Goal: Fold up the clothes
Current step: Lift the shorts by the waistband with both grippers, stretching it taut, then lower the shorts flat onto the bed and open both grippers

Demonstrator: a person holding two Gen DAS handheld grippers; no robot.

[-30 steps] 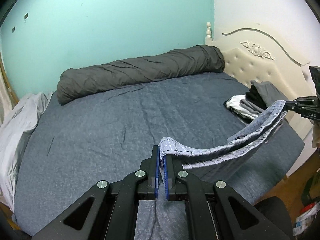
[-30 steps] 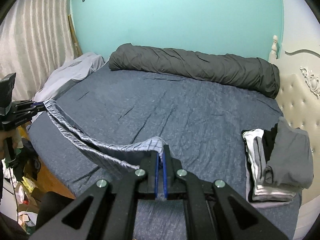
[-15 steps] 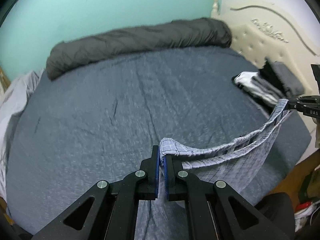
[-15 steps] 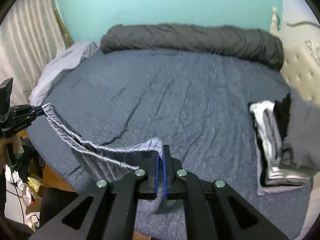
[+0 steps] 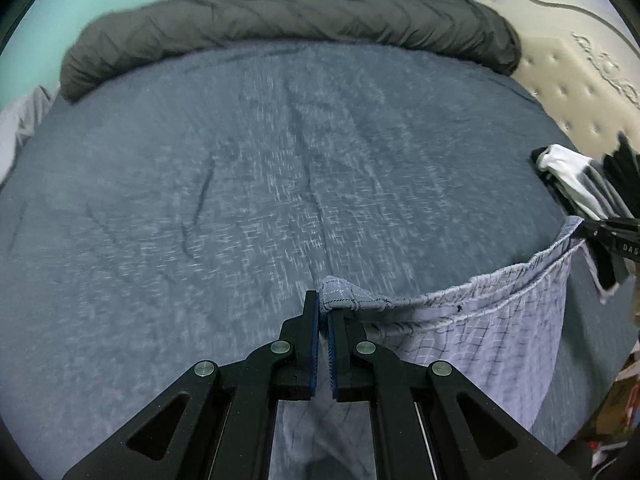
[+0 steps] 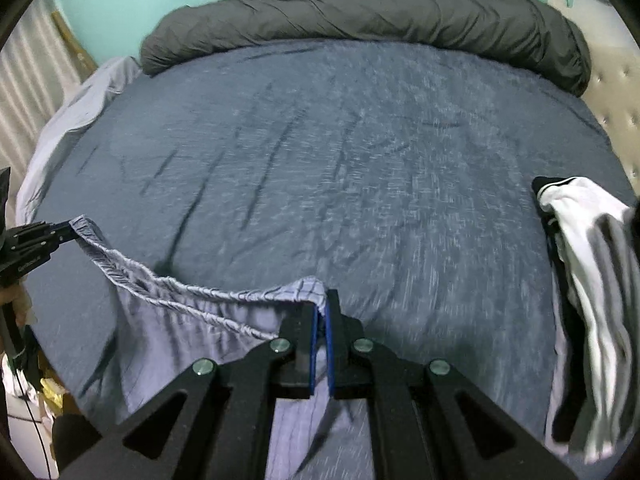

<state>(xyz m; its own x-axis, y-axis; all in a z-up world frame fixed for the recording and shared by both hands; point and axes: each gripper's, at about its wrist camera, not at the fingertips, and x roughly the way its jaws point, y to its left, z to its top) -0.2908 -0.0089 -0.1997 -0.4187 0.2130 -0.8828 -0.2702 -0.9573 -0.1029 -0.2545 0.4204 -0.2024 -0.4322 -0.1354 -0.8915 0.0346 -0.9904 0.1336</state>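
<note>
Left tongs (image 5: 323,312) pinched shut on one end of the waistband of the checked shorts (image 5: 492,344). Right tongs (image 6: 322,312) clamped on the other end. The shorts hang between them, over the near edge of the bed (image 5: 240,200), waistband sagging in the middle, legs dropping out of view below.

Right side of the bed: stack of folded clothes (image 6: 592,264). Far edge: rolled dark duvet (image 5: 280,24), padded headboard (image 5: 580,92) beyond it at far right.

Risks, as I judge them: each grip is only a small bite of elastic, so a sharp pull apart could slip a corner free. Laid down with this sag, the cloth would bunch. Swinging right could knock the stack.

Against half a second ago: both views now look more steeply down at the bed, the shorts hang nearer the sheet, and the grips are unchanged.
</note>
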